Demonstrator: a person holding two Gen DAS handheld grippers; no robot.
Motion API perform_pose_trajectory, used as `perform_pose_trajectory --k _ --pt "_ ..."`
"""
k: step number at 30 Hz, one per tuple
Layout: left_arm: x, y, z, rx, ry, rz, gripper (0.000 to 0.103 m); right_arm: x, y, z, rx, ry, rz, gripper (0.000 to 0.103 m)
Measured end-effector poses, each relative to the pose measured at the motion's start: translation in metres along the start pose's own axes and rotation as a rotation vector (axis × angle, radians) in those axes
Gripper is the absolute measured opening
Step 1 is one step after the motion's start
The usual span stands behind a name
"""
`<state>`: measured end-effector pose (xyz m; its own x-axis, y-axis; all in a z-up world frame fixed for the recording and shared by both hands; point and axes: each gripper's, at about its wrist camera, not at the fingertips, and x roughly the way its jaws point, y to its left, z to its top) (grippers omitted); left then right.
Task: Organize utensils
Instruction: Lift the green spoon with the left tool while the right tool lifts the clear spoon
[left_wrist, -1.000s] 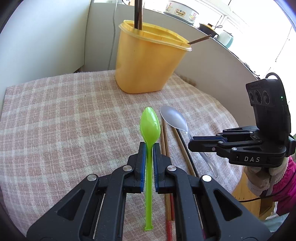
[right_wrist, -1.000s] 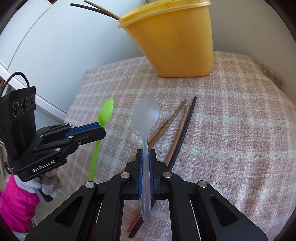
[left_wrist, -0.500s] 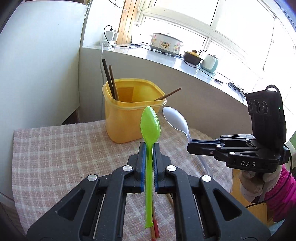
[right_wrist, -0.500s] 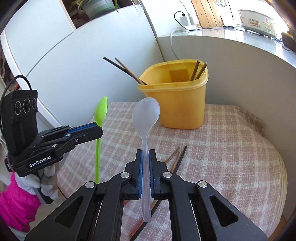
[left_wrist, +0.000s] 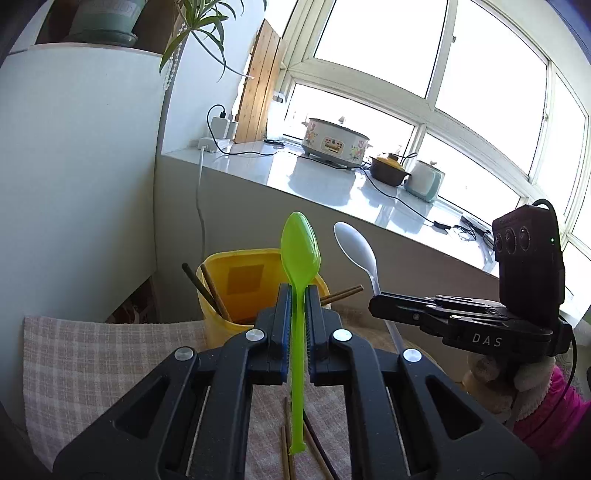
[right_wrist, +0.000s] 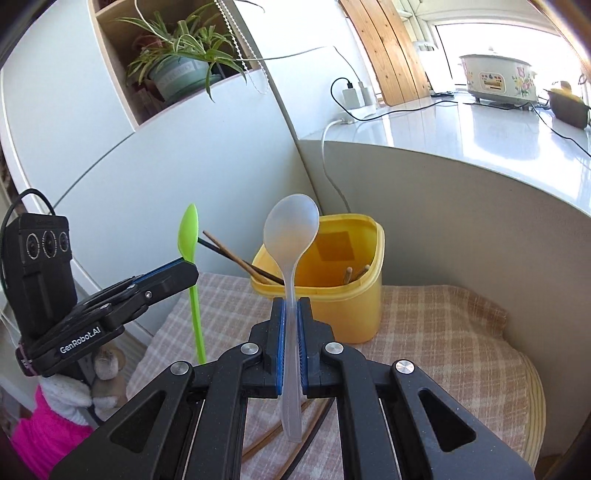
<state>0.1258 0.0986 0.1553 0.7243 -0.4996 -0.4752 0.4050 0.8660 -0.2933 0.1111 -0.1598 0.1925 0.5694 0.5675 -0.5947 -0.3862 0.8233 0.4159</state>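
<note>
Left gripper (left_wrist: 297, 295) clamped on the green spoon (left_wrist: 299, 254), pads gripping the handle just below the bowl; bowl points up, handle end hangs free beneath the gripper. Right gripper (right_wrist: 291, 308) clamped on the clear spoon (right_wrist: 291, 229) the same way, bowl up, handle tail sticking out below the pads. Both spoons are off the bench (right_wrist: 443, 325), held in the air near the yellow tub (right_wrist: 354, 295), each on its own side and not touching each other or the tub. The tub stands upright on the checked cloth (left_wrist: 92, 354) at the back of the bench, next to the wall corner. Several chopsticks (right_wrist: 236, 258) lean inside it, tips poking over the rim. More chopsticks (left_wrist: 286, 443) lie loose on the cloth under the grippers, partly hidden by them; can't tell how many.
</note>
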Motion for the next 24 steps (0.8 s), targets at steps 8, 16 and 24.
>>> perform_pose_trajectory --k 8,16,24 --pt "0.026 0.002 0.035 0.021 -0.073 0.038 0.005 0.022 -0.004 0.041 -0.026 -0.055 -0.029 0.005" --pt "0.045 0.007 0.052 0.019 -0.110 0.042 0.005 0.038 -0.020 0.075 -0.030 -0.082 -0.019 0.005" --pt "0.061 0.015 0.057 -0.002 -0.122 0.047 0.005 0.058 -0.042 0.090 -0.039 -0.108 -0.011 0.005"
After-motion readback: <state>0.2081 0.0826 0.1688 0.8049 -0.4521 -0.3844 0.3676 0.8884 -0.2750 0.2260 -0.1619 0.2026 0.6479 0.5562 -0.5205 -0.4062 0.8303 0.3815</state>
